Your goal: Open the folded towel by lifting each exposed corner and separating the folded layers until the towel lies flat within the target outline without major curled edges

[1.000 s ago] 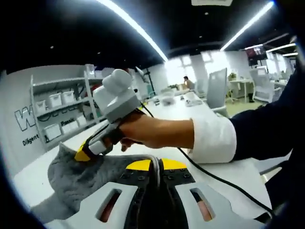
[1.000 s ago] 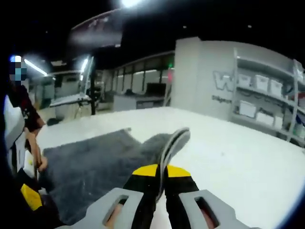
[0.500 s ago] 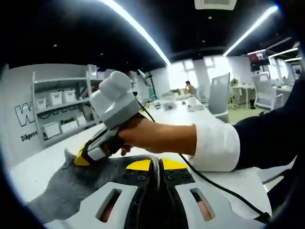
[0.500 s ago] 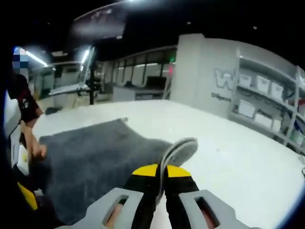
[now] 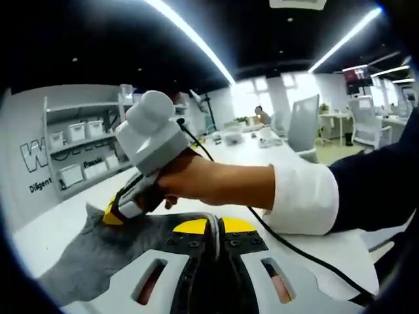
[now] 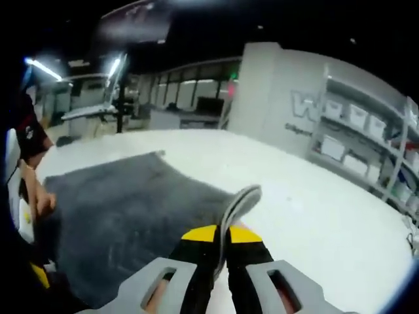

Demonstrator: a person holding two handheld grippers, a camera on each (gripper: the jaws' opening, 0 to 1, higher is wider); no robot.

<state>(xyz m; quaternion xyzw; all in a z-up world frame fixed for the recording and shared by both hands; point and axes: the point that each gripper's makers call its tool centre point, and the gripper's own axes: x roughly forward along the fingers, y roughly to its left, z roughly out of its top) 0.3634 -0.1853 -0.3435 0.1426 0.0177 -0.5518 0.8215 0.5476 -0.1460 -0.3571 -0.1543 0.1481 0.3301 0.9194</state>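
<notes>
Both tongs pinch the spread grey towel (image 6: pixel 124 216) by its edge.

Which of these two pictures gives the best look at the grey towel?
The right gripper view: the towel spreads wide across the white table, with one edge pinched in the right gripper. The left gripper view catches just a bunched corner, held at both grippers.

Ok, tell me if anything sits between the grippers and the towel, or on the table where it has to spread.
Nothing visible. Both grippers are already shut on the towel: the right gripper and the left gripper each pinch an edge. The white table beside it looks bare.
</notes>
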